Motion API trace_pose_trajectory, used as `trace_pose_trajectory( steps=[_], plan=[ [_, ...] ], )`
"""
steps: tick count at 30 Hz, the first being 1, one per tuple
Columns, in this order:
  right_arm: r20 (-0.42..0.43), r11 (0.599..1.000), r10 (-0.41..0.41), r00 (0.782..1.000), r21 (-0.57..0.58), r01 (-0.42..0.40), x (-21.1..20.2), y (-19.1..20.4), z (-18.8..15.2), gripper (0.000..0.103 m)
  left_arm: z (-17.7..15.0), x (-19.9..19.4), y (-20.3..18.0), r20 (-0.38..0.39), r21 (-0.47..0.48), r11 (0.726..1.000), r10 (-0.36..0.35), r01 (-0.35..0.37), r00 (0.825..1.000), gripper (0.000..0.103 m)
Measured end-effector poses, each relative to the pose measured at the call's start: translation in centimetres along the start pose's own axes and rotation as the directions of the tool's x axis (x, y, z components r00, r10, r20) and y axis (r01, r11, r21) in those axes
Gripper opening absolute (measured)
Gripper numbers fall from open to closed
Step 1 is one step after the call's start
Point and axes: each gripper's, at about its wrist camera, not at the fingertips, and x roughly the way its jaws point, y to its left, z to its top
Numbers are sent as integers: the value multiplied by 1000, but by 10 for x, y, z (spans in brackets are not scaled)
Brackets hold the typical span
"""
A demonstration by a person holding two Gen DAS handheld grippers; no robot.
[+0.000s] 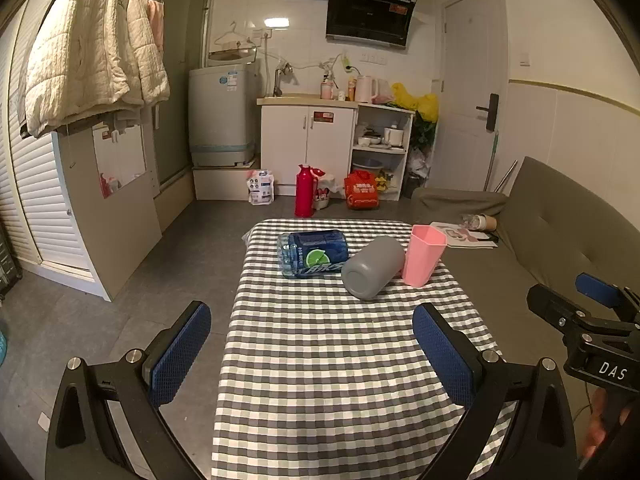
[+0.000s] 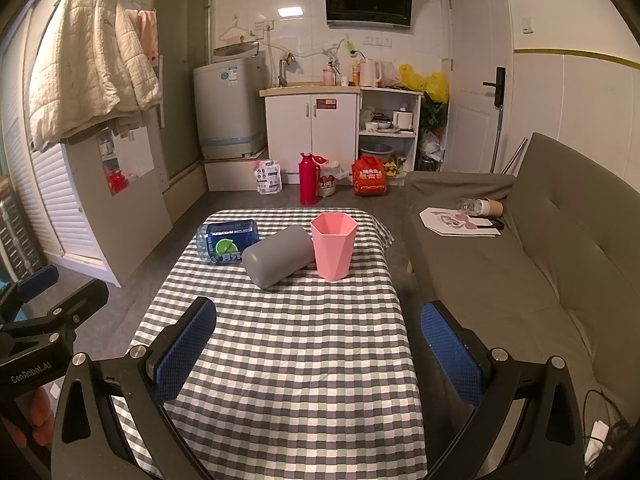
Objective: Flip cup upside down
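A pink faceted cup (image 1: 423, 255) (image 2: 333, 246) stands upright, mouth up, at the far right of the checkered table (image 1: 320, 360) (image 2: 288, 360). A grey cup (image 1: 372, 267) (image 2: 278, 256) lies on its side beside it, touching it. A blue bottle (image 1: 312, 253) (image 2: 228, 242) lies on its side to the left. My left gripper (image 1: 312, 354) is open and empty over the table's near part. My right gripper (image 2: 316, 354) is open and empty, also well short of the cups. The right gripper also shows at the right edge of the left wrist view (image 1: 592, 320).
A grey sofa (image 2: 520, 260) runs along the table's right side, with a paper bag (image 2: 460, 220) and bottle on it. On the floor behind the table stand a red thermos (image 2: 308, 179) and bags. Cabinets and a washing machine (image 2: 228, 108) line the back wall.
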Motion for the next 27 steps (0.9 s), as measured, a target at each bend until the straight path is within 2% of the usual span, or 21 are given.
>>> trace_pose_trajectory(
  steps=[9, 14, 20, 27],
  plan=[
    [-7, 1000, 8, 1000, -16, -8, 7, -6, 9, 103, 3, 13, -9, -9, 12, 1000, -24, 24, 1000, 103],
    [-15, 999, 0, 1000, -35, -1, 26, -13, 16, 103, 8, 37, -19, -28, 41, 998, -38, 40, 999, 103],
    [-45, 1000, -23, 999, -22, 22, 62, -34, 18, 103, 12, 92, -38, -44, 107, 993, -54, 58, 998, 103],
    [-120, 999, -50, 991, -19, 48, 113, -61, 8, 103, 7, 183, -64, -118, 145, 982, -107, 124, 987, 103]
  ],
)
